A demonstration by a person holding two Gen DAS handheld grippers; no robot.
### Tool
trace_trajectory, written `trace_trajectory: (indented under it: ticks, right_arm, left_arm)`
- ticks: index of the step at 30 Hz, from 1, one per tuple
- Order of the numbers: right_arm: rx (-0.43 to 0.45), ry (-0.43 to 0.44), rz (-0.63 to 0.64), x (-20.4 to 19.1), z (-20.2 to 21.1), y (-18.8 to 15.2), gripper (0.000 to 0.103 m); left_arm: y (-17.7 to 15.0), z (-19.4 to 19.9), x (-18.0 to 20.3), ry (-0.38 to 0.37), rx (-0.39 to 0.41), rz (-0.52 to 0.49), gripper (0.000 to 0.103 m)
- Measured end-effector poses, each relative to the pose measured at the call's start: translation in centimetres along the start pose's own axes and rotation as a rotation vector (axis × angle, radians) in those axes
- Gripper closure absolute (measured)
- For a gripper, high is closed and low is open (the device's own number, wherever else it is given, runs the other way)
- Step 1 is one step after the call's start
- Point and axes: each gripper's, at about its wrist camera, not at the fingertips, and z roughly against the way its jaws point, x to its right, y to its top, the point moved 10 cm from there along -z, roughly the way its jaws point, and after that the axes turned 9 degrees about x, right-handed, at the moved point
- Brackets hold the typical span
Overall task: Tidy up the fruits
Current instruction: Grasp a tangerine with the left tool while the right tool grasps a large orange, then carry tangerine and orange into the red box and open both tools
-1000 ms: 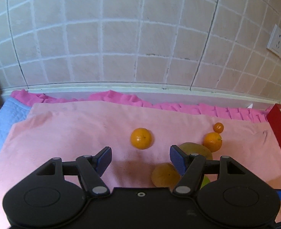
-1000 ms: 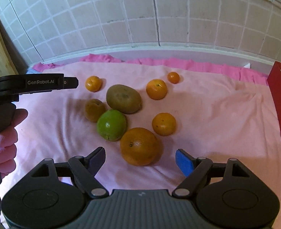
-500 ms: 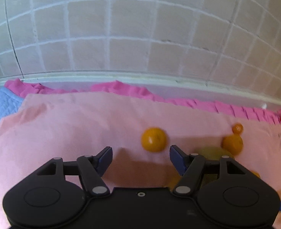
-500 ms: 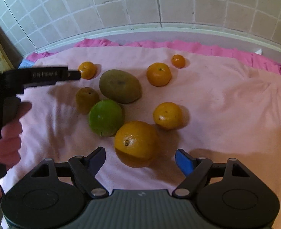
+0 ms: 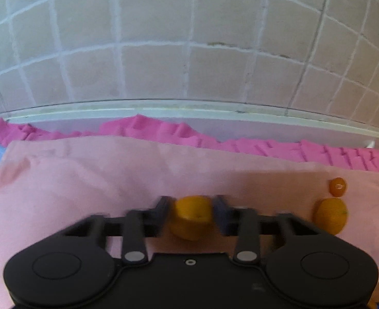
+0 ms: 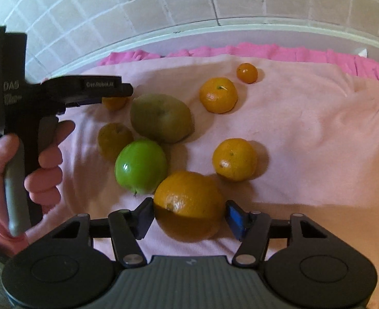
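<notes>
Left wrist: left claw (image 5: 192, 212) apparently pinching small mandarin (image 5: 192, 216).

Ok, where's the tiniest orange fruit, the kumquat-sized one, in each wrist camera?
Left wrist: the tiny orange fruit sits near the right edge, just above a larger mandarin.
Right wrist: the tiny orange fruit is upper centre-right, farthest back, just beyond the same mandarin.
Shared landmark: the bright pink cloth bunched along the wall behind it.
</notes>
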Motion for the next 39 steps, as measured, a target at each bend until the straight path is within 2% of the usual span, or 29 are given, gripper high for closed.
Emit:
trace_trajectory:
  ticks: [7,13,18,24,27,32,34,39]
  right_arm:
    - [0.033,0.027,-0.043,0.6,2.0,0.2,0.045]
    - [0.179,-0.004,-0.079,3.3,9.2,2.2,0.045]
    - [0.297,-0.096,-0.131,9.0,16.7,2.4,0.045]
    - [0.379,-0.295,-0.245,18.8,24.3,0.3,0.044]
    - [0.353,-0.363,-0.287,22.7,25.9,-1.0,0.044]
    - [0.303,-0.342,-0.311,26.1,25.2,-2.2,0.044]
    - [0.286,-0.325,-0.31,26.5,24.3,-2.5,0.044]
    - [0.223,-0.27,-0.323,28.1,21.8,-2.5,0.044]
  left_arm:
    - [2.4,3.3,0.9,-0.024,0.085,-0.013,0.061]
    - [7.2,9.0,4.4,-0.122,0.223,-0.032,0.061]
    - [10.4,13.7,10.7,-0.243,0.309,-0.107,0.061]
    - [12.2,17.2,20.5,-0.422,0.372,-0.165,0.061]
    - [11.5,17.1,26.0,-0.519,0.337,-0.147,0.061]
    - [8.3,14.3,34.8,-0.627,0.21,-0.148,0.061]
    - [6.6,12.7,37.5,-0.645,0.154,-0.146,0.061]
    - [4.3,9.1,41.3,-0.65,0.077,-0.098,0.061]
